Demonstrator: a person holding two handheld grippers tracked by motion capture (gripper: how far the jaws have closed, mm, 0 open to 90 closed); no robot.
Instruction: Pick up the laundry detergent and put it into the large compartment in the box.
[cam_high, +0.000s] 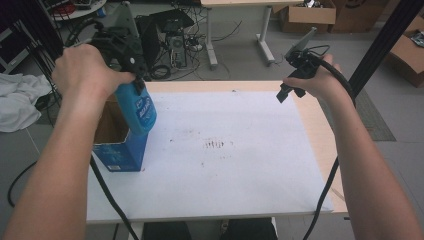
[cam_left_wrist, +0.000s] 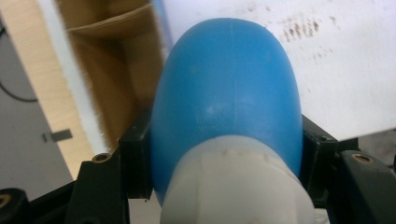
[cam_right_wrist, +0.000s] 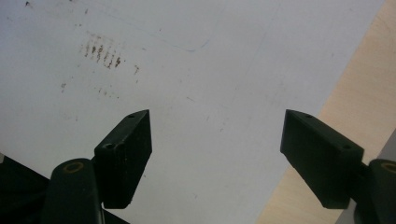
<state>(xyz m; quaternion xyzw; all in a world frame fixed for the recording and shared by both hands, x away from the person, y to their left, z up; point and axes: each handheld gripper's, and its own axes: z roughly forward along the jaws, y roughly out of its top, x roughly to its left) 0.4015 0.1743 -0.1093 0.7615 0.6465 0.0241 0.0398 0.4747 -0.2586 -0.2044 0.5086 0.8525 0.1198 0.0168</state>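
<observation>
Left gripper (cam_high: 131, 75) pinches blue bottle (cam_high: 137, 107) at its neck, long axis hanging toward 5 o'clock over open blue carton (cam_high: 120, 150) at bench (cam_high: 240, 150) left edge; right gripper (cam_high: 289, 90) spread, empty.

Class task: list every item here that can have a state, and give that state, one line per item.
Left hand-held gripper: shut on the blue bottle.
Blue bottle: held upright, lifted above the box.
Blue cardboard box: open at the top.
Right hand-held gripper: open, holding nothing, above the white sheet.
</observation>
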